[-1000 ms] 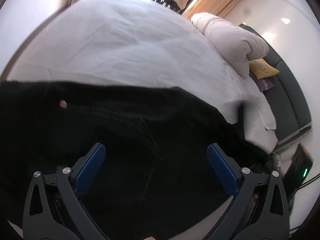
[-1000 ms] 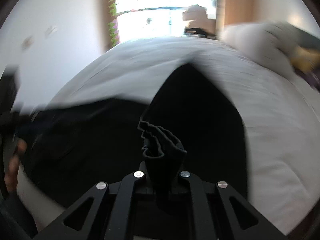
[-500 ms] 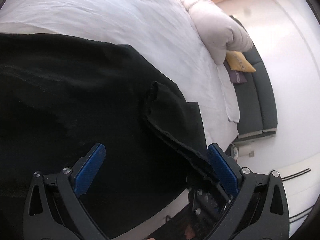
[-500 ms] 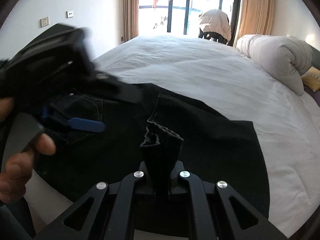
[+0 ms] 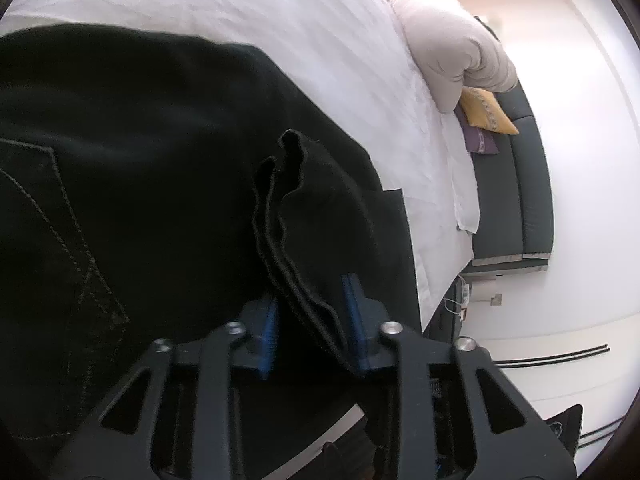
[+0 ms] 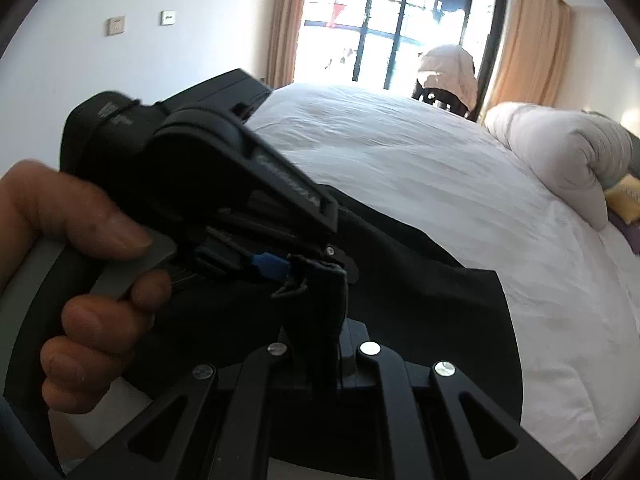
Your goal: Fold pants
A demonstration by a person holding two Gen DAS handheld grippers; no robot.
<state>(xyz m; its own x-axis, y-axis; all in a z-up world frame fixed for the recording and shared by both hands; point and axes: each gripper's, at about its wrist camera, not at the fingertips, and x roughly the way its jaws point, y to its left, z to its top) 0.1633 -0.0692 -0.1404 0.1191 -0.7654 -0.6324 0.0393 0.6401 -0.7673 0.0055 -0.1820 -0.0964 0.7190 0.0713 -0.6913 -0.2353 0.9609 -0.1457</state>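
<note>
Daylight is pouring through the balcony door [image 6: 404, 36] ahead of me, tan curtains [image 6: 532, 44] are hanging beside it, and a white bed [image 6: 400, 152] is lying under white walls [image 6: 132, 60].

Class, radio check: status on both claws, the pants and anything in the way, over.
Right claw shut on bunched hem of the black pants. Left claw part-closed around the same bunch, grip unclear. Pants spread on white bed. Nothing in the way.

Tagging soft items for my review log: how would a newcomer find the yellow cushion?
Start at the white-sheeted bed and follow its far edge to the rolled pale duvet. Just below lies the small yellow cushion, on a purple cushion; it is the only yellow item.
</note>
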